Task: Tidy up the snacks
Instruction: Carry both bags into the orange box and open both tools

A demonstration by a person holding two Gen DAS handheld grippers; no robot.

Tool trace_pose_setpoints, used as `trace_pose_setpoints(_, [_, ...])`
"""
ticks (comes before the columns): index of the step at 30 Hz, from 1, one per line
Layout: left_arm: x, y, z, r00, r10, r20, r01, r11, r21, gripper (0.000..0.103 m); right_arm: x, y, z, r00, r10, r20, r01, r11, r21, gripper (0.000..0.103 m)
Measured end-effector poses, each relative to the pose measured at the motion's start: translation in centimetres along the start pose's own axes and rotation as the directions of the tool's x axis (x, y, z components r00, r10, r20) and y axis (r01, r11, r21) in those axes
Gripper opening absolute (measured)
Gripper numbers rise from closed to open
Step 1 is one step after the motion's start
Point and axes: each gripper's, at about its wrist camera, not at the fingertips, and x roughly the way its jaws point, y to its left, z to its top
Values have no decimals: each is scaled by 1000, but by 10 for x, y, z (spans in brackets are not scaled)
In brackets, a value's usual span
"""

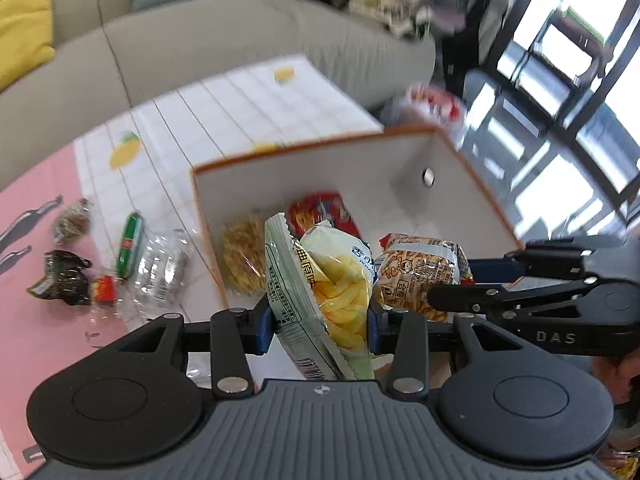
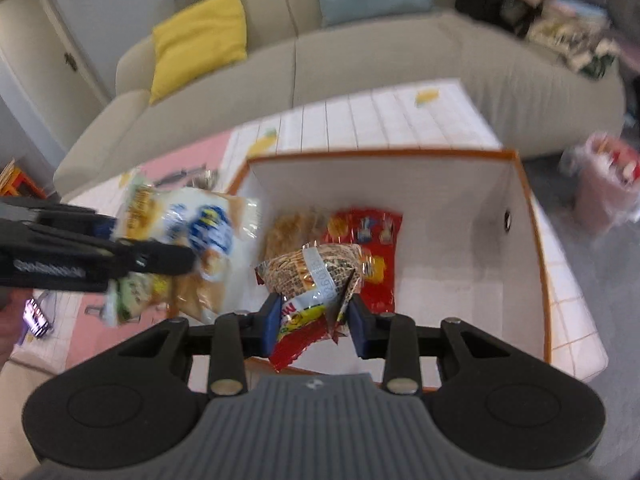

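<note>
My left gripper (image 1: 318,320) is shut on a pale green bag of yellow chips (image 1: 320,276), held over the near edge of the white box with an orange rim (image 1: 288,150). My right gripper (image 2: 314,320) is shut on a brown-and-red noodle snack pack (image 2: 316,276), held above the inside of the same box (image 2: 380,154). That pack also shows in the left wrist view (image 1: 420,268), with the right gripper (image 1: 452,296) at its right. Inside the box lie a red packet (image 2: 376,240) and a yellow noodle cake (image 2: 292,228). The left gripper (image 2: 152,256) shows at the left of the right wrist view.
Loose snacks lie on the table left of the box: a green sausage stick (image 1: 130,246), a clear wrapper (image 1: 160,276), a dark packet (image 1: 62,278) and a brownish one (image 1: 74,220). A beige sofa (image 2: 360,64) stands behind the table. A bin with a pink bag (image 2: 608,184) is on the right.
</note>
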Motion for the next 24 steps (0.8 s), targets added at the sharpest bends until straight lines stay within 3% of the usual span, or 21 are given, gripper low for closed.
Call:
trace_pose_setpoints(5, [40, -7, 10, 986, 33, -163, -21, 997, 74, 48, 35, -15, 11, 989, -6, -148, 1, 999, -40, 34])
trace_pose_setpoints(12, [73, -13, 17, 956, 102, -274, -61, 986, 154, 49, 71, -25, 16, 962, 31, -272, -37, 999, -14, 35])
trace_pose_setpoints(16, [82, -9, 15, 947, 122, -297, -74, 983, 166, 50, 78, -21, 17, 954, 30, -299, -39, 999, -24, 39])
trace_pose_setpoints(19, [85, -9, 13, 942, 134, -308, -78, 979, 188, 56, 83, -20, 15, 942, 65, -330, -66, 998, 8, 42])
trace_pose_setpoints(24, [87, -1, 10, 940, 137, -312, -79, 978, 191, 63, 88, -17, 14, 943, 31, -332, -31, 999, 7, 46])
